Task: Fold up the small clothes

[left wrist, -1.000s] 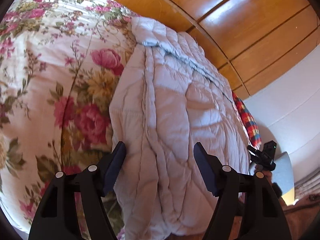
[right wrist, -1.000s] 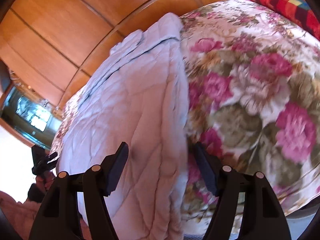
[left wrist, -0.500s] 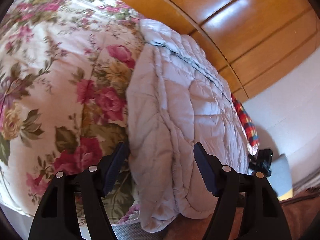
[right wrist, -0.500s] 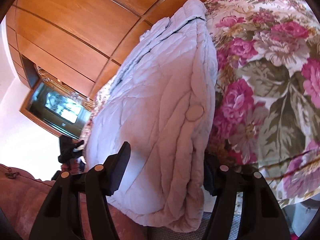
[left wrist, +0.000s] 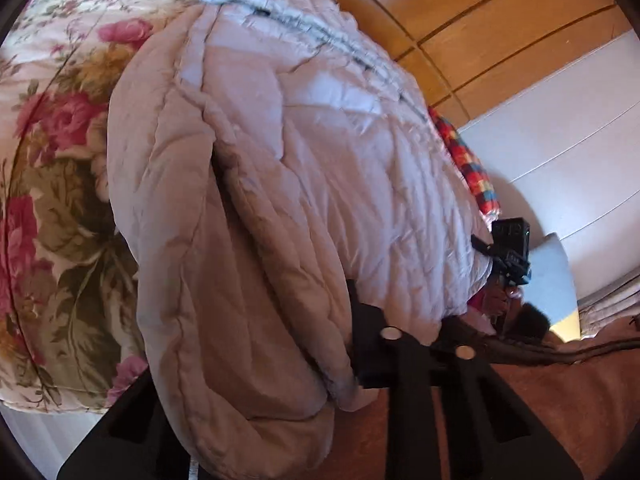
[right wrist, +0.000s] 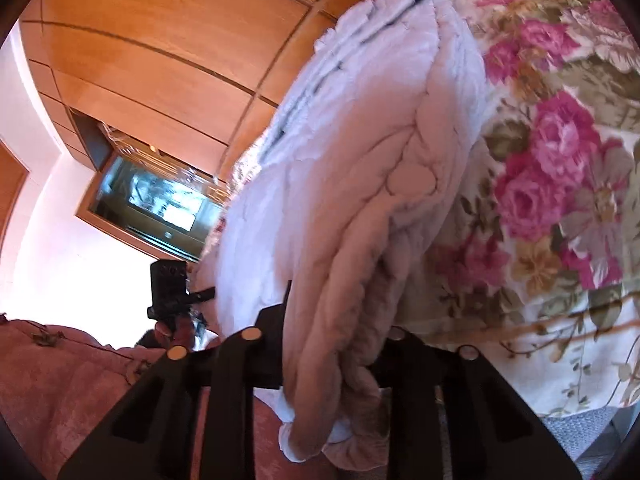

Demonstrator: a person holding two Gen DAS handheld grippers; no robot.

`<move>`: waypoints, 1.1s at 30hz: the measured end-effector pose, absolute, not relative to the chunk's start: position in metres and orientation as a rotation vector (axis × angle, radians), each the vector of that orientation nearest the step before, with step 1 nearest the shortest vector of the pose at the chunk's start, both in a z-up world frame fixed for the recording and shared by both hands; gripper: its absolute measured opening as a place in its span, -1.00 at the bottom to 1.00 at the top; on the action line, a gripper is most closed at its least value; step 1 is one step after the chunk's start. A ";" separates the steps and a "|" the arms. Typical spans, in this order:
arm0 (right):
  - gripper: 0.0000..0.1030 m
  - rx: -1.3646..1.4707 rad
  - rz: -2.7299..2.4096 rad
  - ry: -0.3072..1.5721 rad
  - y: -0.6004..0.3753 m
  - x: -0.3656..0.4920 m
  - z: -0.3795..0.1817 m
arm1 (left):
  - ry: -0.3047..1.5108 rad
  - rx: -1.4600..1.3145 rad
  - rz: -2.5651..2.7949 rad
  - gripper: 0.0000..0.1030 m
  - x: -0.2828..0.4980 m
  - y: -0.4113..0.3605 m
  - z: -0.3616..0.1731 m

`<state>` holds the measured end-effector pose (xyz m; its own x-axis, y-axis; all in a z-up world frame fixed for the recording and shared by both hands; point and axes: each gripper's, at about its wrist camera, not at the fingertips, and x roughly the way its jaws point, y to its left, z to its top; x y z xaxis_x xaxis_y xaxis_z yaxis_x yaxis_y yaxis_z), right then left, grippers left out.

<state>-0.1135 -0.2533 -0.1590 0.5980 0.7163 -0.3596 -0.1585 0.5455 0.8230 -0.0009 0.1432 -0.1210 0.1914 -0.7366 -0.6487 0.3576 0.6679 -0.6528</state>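
A pale lilac quilted jacket lies on a floral bedspread, its near hem hanging over the bed edge. My left gripper is shut on the jacket's near left corner; the thick hem hides the left finger. My right gripper is shut on the jacket at its near right corner, the bunched hem squeezed between the fingers. Each gripper shows small in the other's view, at the jacket's opposite corner.
Wooden wardrobe panels stand behind the bed. A checked red pillow lies at the far side. The floral bedspread extends right of the jacket. A glass cabinet is at the left. My reddish-brown clothing is near.
Both grippers moved in over the jacket's near hem and closed on it. One second ago both were open, straddling the hem corners.
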 end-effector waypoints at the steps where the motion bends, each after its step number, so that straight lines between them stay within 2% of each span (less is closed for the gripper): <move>1: -0.64 0.850 0.596 0.728 -0.256 -0.115 -0.151 | 1.116 -0.416 -0.806 -0.67 -0.002 0.146 -0.115; 9: -0.68 0.904 0.665 0.492 -0.274 -0.137 -0.100 | 0.886 -0.607 -0.975 -0.72 -0.012 0.171 -0.048; 20: -0.67 0.974 0.855 0.326 -0.277 -0.210 -0.066 | 0.684 -0.843 -1.264 -0.72 -0.069 0.198 0.004; 26: -0.63 1.055 0.811 0.315 -0.289 -0.202 -0.071 | 0.694 -0.925 -1.254 -0.72 -0.048 0.197 -0.006; 33: -0.48 1.134 0.721 0.299 -0.312 -0.139 -0.072 | 0.774 -1.071 -1.091 -0.66 0.035 0.190 -0.032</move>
<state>-0.1385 -0.3124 -0.0724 0.7406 0.6583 0.1346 -0.3692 0.2314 0.9001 0.0354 0.1901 -0.0324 0.3038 -0.9527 0.0073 0.3077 0.0909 -0.9471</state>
